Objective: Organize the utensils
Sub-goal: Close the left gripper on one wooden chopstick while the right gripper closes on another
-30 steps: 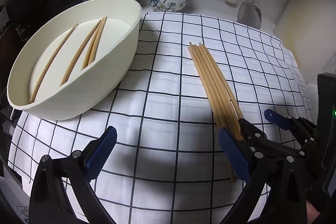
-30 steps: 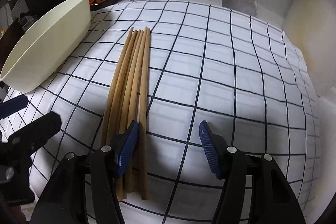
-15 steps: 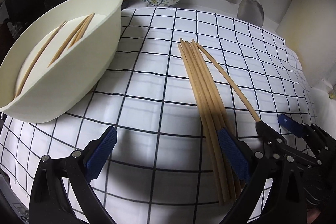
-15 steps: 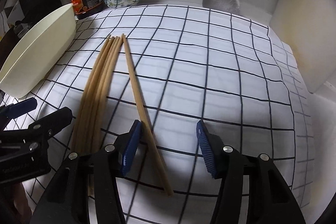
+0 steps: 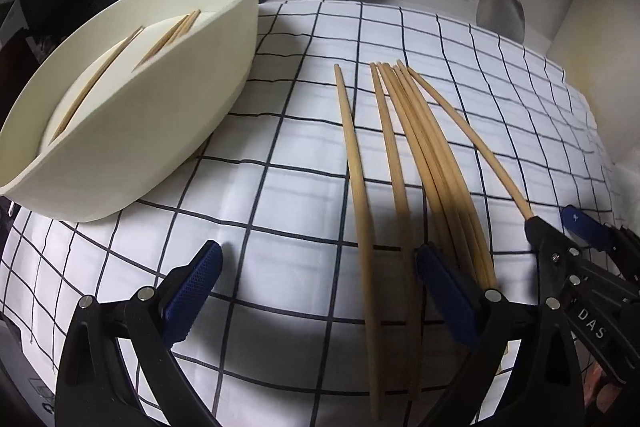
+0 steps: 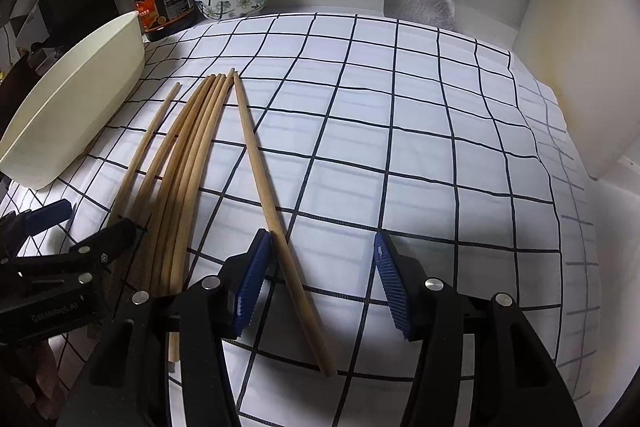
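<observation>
Left gripper [image 5: 316, 291] wide open, empty, straddling two chopsticks [image 5: 356, 163] split leftward from the bundle [image 5: 432, 163] on the checked cloth [image 5: 280, 131]. Right gripper [image 6: 316, 279] about half open, holding nothing; one stick [image 6: 260, 179] lying just inside its left pad. Clear cloth to the right. More sticks already in the tray [image 5: 168, 115], close left of the loose ones.
</observation>
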Tool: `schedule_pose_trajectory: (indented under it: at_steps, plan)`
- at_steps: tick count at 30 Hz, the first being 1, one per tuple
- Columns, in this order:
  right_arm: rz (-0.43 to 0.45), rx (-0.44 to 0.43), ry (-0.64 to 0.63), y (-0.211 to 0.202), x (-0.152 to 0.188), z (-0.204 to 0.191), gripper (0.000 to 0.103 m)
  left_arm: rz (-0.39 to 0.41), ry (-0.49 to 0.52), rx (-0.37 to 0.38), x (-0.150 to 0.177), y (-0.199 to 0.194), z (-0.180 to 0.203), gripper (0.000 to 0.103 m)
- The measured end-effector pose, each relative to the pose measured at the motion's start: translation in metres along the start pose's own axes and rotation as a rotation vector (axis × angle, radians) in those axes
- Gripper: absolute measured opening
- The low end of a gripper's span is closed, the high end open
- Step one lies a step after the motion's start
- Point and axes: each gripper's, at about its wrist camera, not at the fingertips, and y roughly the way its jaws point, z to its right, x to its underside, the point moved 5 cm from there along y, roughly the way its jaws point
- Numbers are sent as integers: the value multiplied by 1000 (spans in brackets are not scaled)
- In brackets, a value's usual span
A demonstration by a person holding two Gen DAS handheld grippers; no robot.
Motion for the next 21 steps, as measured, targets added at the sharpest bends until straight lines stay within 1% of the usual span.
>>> schedule_pose_trajectory:
  at_steps: [3, 5, 9, 12, 15, 18, 21]
  plan:
    - [4, -11, -2, 1, -3, -2, 52, 25, -23, 5, -3, -7, -7, 96]
    - [6, -14, -3, 2, -5, -1, 52, 36, -30, -7, -5, -10, -12, 96]
    - [10, -13, -6, 4, -7, -1, 53, 13, -30, -46, -4, -1, -18, 96]
    - [14, -10, -21, 7, -10, -3, 53, 19, -39, -48, -3, 0, -20, 97]
    - [21, -12, -35, 10, -14, -5, 52, 21, -20, -53, -6, 2, -16, 97]
    - [21, -21, -52, 13, -18, -9, 52, -12, 0, -60, -5, 9, -12, 96]
    - [19, -31, -62, 14, -21, -12, 52, -8, -15, -51, -5, 9, -17, 95]
